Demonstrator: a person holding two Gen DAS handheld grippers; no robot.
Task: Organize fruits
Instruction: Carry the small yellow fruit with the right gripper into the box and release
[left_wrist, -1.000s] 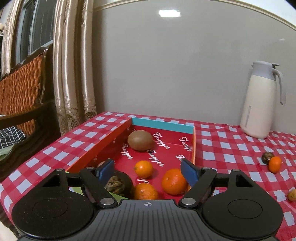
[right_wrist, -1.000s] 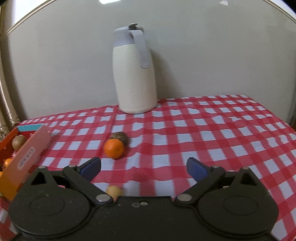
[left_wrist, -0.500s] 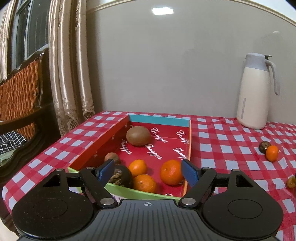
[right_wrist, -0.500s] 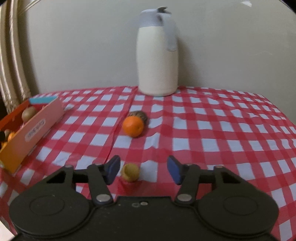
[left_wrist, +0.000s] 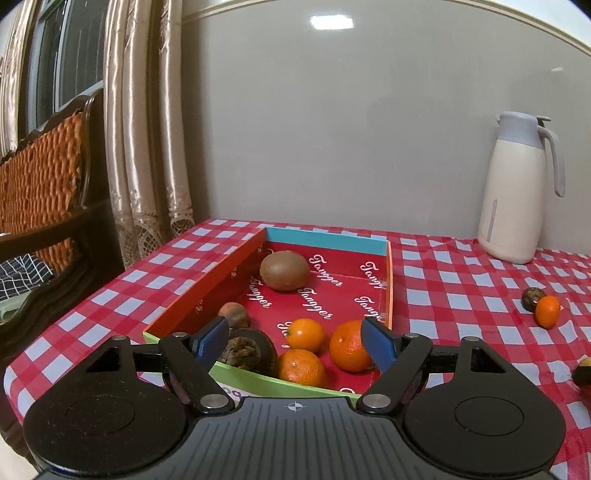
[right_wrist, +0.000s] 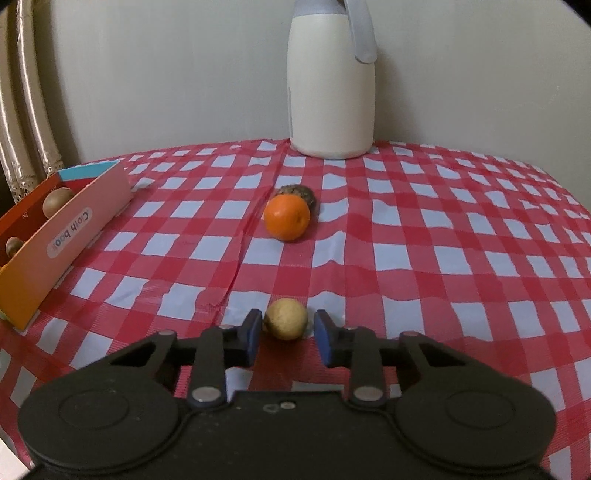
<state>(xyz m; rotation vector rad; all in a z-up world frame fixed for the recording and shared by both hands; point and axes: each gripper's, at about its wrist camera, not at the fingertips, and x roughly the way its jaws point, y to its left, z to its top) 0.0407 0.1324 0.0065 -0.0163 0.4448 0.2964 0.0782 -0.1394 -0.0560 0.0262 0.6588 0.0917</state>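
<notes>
**Right gripper narrows around small fruit**

Closing in over the last second, the right gripper (right_wrist: 285, 334) goes from wide open to a narrow gap around the small yellow-brown fruit (right_wrist: 286, 324), which sits on the checked tablecloth (right_wrist: 443, 258) near its front edge. The left pad looks to be touching the fruit, the right pad just beside it; not clamped yet, nothing lifted. The left gripper (left_wrist: 295, 345) has backed off, wide open and empty, hovering at the near end of the box (left_wrist: 207, 286).

Progress: the box holds a kiwi (left_wrist: 284, 270), three oranges (left_wrist: 350, 345) and two darker fruits. Left out: the yellow fruit, an orange (right_wrist: 287, 217) and the dark fruit (right_wrist: 297, 191) touching it behind, mid-table before the jug (right_wrist: 331, 81). Judged over half done.

The yellow fruit is near round; no clear long axis or pointing direction visible.
</notes>
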